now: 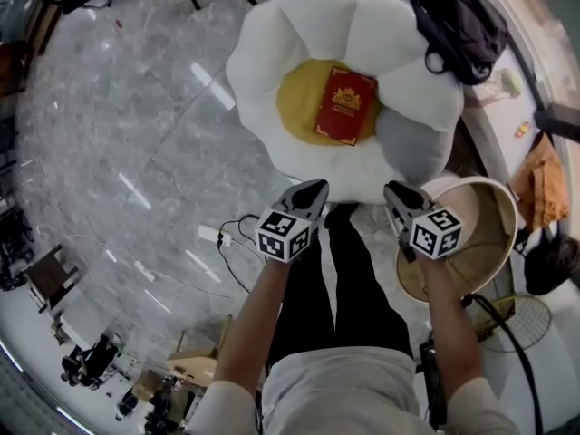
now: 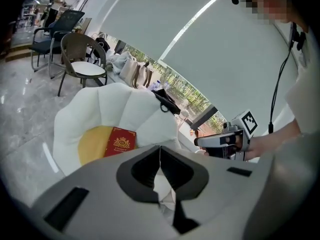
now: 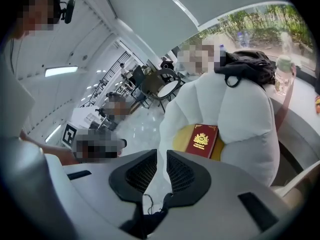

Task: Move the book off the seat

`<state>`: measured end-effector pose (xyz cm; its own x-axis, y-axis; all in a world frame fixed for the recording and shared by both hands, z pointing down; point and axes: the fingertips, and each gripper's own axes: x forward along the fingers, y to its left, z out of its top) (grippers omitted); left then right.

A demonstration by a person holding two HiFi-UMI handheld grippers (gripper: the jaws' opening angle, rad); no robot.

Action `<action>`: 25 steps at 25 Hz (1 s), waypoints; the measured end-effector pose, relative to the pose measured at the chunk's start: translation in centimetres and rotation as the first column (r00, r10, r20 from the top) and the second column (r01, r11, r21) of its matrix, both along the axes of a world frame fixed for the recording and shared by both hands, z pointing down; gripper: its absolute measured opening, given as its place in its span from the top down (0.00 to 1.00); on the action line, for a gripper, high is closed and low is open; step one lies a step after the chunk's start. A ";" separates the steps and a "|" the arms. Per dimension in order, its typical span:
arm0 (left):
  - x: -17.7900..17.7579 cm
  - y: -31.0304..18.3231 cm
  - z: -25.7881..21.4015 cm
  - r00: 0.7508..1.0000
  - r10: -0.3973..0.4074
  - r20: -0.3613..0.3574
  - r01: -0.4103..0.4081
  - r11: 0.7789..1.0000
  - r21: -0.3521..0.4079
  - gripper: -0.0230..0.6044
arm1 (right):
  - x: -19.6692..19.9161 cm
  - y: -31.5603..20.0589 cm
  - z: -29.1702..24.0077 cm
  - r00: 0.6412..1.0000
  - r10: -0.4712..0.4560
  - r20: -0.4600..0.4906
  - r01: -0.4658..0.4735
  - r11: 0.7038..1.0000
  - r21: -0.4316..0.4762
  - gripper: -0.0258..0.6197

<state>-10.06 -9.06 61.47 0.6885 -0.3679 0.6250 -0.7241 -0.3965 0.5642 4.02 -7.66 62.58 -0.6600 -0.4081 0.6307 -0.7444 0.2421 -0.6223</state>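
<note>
A red book (image 1: pixel 345 104) with a gold crest lies flat on the yellow seat (image 1: pixel 299 107) of a white petal-shaped chair (image 1: pixel 272 34). Both grippers hover in front of the chair, short of its near edge and clear of the book. My left gripper (image 1: pixel 316 189) is shut with nothing in it, and so is my right gripper (image 1: pixel 391 191). From the left gripper view the book (image 2: pixel 120 141) lies ahead and to the left of the closed jaws (image 2: pixel 160 154). The right gripper view has the book (image 3: pixel 202 140) ahead and to the right of its jaws (image 3: pixel 162 160).
A black backpack (image 1: pixel 458 21) rests on the counter behind the chair. A round beige tub (image 1: pixel 480 234) stands at the right beside my right hand, with a racket (image 1: pixel 521 320) near it. A power strip and cable (image 1: pixel 213 236) lie on the marble floor. Two chairs (image 2: pixel 80 59) stand farther off.
</note>
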 end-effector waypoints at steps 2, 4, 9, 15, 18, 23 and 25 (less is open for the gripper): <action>-0.1 -0.6 1.5 1.000 -0.014 0.010 0.014 1.000 -0.010 0.96 | 0.0 -0.5 1.5 1.000 -0.002 0.002 0.002 1.000 -0.011 0.86; -0.2 -1.2 2.6 1.000 -0.024 0.020 0.025 1.000 -0.015 0.95 | -0.1 -0.9 2.9 1.000 -0.006 0.002 0.006 1.000 -0.022 0.84; -0.7 -2.5 4.9 0.999 -0.034 0.036 0.035 0.999 -0.025 0.93 | -0.4 -1.9 5.6 1.000 0.007 0.002 -0.007 0.999 -0.041 0.82; -1.4 -2.6 7.7 0.998 0.007 0.057 -0.004 0.998 -0.055 0.90 | -0.5 -2.3 8.8 0.999 0.040 -0.009 -0.040 0.997 -0.072 0.81; -1.9 -2.8 9.7 0.998 0.033 0.057 -0.029 0.997 -0.069 0.89 | -0.9 -2.5 10.8 0.999 0.049 -0.018 -0.050 0.995 -0.090 0.79; -2.7 -3.8 13.9 0.996 0.069 0.064 -0.063 0.994 -0.090 0.84 | -2.1 -3.1 14.9 0.998 0.052 -0.031 -0.055 0.993 -0.108 0.76; -2.9 -4.3 15.7 0.994 0.085 0.065 -0.078 0.992 -0.097 0.83 | -2.4 -3.3 16.7 0.998 0.056 -0.041 -0.060 0.992 -0.114 0.74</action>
